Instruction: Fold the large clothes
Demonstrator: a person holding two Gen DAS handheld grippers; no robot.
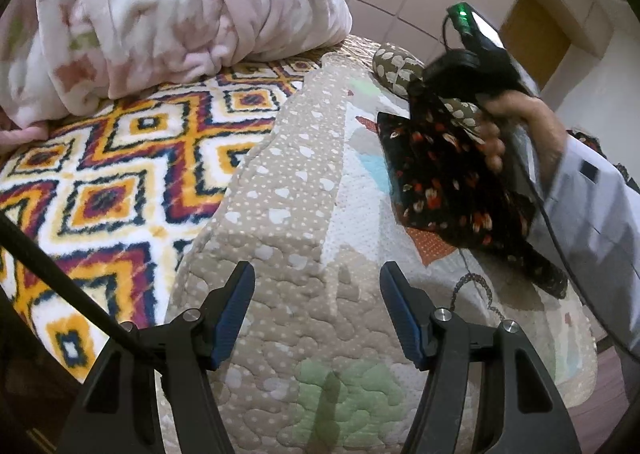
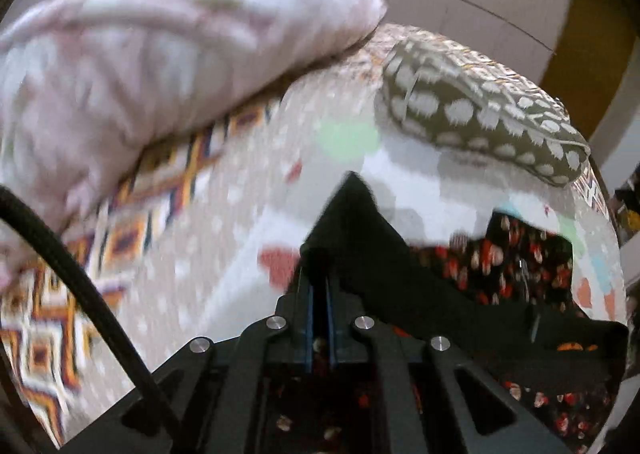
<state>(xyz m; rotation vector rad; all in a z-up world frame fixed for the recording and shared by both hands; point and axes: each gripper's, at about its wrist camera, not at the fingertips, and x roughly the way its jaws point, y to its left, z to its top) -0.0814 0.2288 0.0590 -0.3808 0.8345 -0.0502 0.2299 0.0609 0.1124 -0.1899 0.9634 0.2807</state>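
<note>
While right gripper (image 2: 320, 286) clamps garment (image 2: 520, 266), left gripper (image 1: 318, 306) gapes.

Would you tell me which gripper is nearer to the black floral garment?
Right. The right gripper is shut on the black floral garment; the left gripper hangs open over the quilt, apart from it.

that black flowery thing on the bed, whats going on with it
A person is folding clothes on a bed. The right gripper has its fingers shut on the black floral garment, lifting part of it above the quilted bedspread. The left gripper hangs open over the bedspread, holding nothing.
</note>
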